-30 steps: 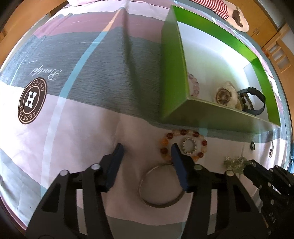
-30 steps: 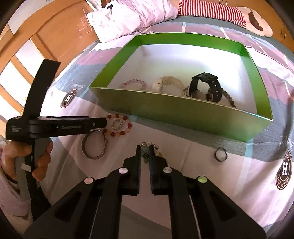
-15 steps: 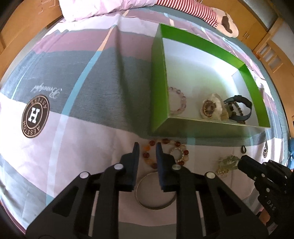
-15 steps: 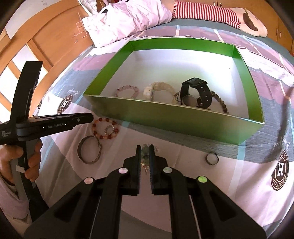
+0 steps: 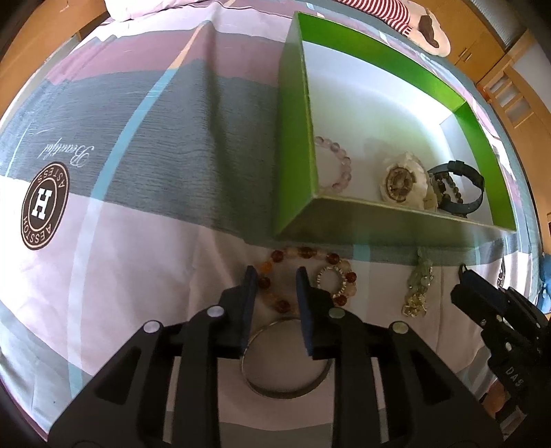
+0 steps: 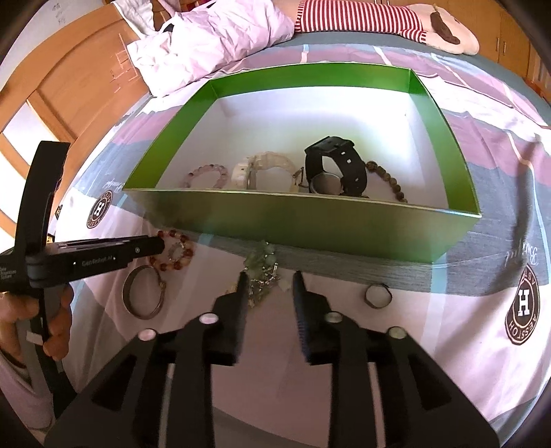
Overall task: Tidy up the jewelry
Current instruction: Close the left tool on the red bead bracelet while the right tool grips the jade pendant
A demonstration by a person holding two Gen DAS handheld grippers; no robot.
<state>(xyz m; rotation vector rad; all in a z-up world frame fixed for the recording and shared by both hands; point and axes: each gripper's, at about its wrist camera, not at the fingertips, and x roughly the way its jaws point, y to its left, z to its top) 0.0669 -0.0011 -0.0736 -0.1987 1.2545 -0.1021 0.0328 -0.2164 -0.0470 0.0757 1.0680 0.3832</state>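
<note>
A green box (image 5: 296, 144) (image 6: 310, 220) lies on the bed and holds a pink bead bracelet (image 5: 339, 169), a white watch (image 5: 401, 181) and a black watch (image 6: 335, 169). In front of it lie an amber bead bracelet (image 5: 275, 265) (image 6: 175, 253), a small silver ring (image 5: 332, 277), a metal bangle (image 5: 286, 358) (image 6: 143, 293), a pale green bead chain (image 5: 418, 289) (image 6: 263, 268) and a dark ring (image 6: 377, 294). My left gripper (image 5: 275, 279) is partly open over the amber bracelet. My right gripper (image 6: 268, 281) is open around the green chain, which lies on the cover.
The bed cover (image 5: 137, 155) has grey, pink and white bands with round logos. A white pillow (image 6: 213, 38) and a striped plush toy (image 6: 396, 17) lie at the far end. Wooden furniture (image 6: 69, 86) stands to the left.
My right gripper has opened and the green chain now lies loose on the cover near the box wall. My left gripper closed over the amber bracelet, then opened partly.
</note>
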